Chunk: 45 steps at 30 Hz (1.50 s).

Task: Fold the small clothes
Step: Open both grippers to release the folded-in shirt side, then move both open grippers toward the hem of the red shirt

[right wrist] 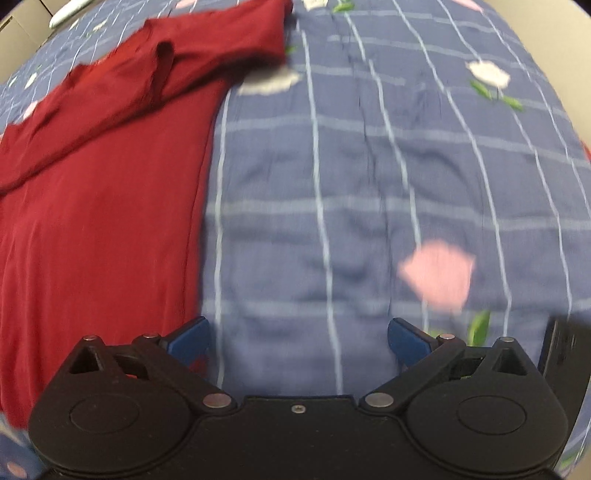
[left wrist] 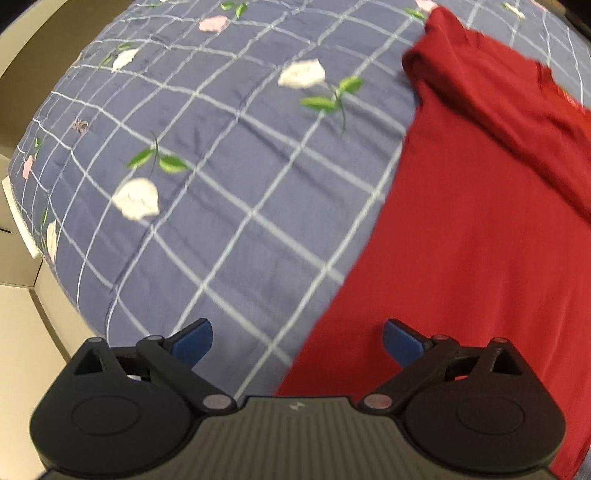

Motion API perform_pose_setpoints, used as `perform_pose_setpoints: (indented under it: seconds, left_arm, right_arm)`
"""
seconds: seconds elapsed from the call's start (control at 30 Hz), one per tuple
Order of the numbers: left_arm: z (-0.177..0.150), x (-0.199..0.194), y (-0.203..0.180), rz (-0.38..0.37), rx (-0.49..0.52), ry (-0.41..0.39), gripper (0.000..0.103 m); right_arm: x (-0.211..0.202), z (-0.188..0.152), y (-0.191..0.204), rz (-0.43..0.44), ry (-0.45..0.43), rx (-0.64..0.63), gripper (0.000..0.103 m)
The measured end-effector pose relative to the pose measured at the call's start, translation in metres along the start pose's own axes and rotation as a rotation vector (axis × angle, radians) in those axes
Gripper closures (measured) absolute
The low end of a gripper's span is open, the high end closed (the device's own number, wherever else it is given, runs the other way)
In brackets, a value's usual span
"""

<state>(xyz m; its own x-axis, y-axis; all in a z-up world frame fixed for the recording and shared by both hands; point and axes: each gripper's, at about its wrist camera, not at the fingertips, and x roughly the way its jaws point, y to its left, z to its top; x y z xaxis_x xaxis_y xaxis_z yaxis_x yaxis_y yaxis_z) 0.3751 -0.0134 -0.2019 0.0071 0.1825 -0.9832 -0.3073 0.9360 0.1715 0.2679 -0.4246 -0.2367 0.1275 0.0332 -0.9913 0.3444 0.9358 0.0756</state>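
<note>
A dark red shirt (left wrist: 480, 229) lies spread flat on a blue checked bedspread (left wrist: 221, 192) with flower prints. In the left wrist view it fills the right side, one sleeve (left wrist: 439, 48) reaching toward the top. My left gripper (left wrist: 298, 338) hovers open over the shirt's left edge, its right blue finger (left wrist: 400, 341) above red cloth, nothing held. In the right wrist view the shirt (right wrist: 96, 206) lies at left with a sleeve (right wrist: 236, 33) stretched toward the top. My right gripper (right wrist: 298, 338) is open and empty, its left finger (right wrist: 190, 339) at the shirt's right edge.
The bedspread (right wrist: 369, 184) runs wide to the right of the shirt, with light creases. Beyond the bed's left edge lies a pale floor with boxes (left wrist: 14, 266). A dark object (right wrist: 561, 354) shows at the lower right of the right wrist view.
</note>
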Motion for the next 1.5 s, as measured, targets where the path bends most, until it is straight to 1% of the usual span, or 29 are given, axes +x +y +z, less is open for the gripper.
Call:
perform_pose_setpoints:
  seconds: [0.2,0.33,0.43,0.6,0.7,0.83,0.97,1.03,1.13,1.27,1.37,1.5]
  left_arm:
    - [-0.029,0.001,0.001,0.012,0.085,0.024,0.002]
    - [-0.049,-0.008,0.014,-0.025,0.106,-0.004,0.002]
    - [-0.067,-0.019,0.028,-0.044,0.127,-0.037,0.002]
    - [-0.101,-0.04,0.053,-0.042,0.187,-0.105,0.001]
    - [-0.121,-0.047,0.066,-0.033,0.238,-0.128,0.001]
    - [-0.145,-0.052,0.075,-0.017,0.276,-0.142,0.001]
    - [-0.164,-0.056,0.081,-0.022,0.3,-0.138,0.001]
    - [-0.173,-0.057,0.081,-0.016,0.32,-0.144,0.001]
    - [-0.179,-0.055,0.081,0.005,0.341,-0.148,0.001]
    - [-0.176,-0.049,0.077,0.034,0.347,-0.126,0.001]
    - [-0.171,-0.043,0.071,0.054,0.352,-0.105,0.001]
    - [-0.164,-0.035,0.057,0.072,0.376,-0.09,0.001]
  right_arm:
    - [-0.017,-0.047,0.004,-0.008,0.01,0.063,0.001]
    - [-0.035,-0.082,0.015,-0.011,-0.02,0.072,0.001]
    - [-0.051,-0.11,0.028,-0.029,-0.049,0.048,0.001]
    - [-0.075,-0.157,0.052,-0.016,-0.101,-0.008,0.001]
    - [-0.082,-0.177,0.062,-0.02,-0.115,-0.081,0.001]
    - [-0.088,-0.198,0.07,-0.057,-0.144,-0.165,0.001]
    - [-0.1,-0.211,0.073,-0.102,-0.196,-0.207,0.001]
    - [-0.099,-0.213,0.072,-0.121,-0.211,-0.217,0.001]
    - [-0.092,-0.212,0.073,-0.137,-0.204,-0.239,0.001]
    - [-0.084,-0.21,0.083,-0.142,-0.199,-0.322,0.001]
    - [-0.08,-0.209,0.092,-0.164,-0.21,-0.408,0.001]
    - [-0.077,-0.207,0.104,-0.226,-0.291,-0.522,0.001]
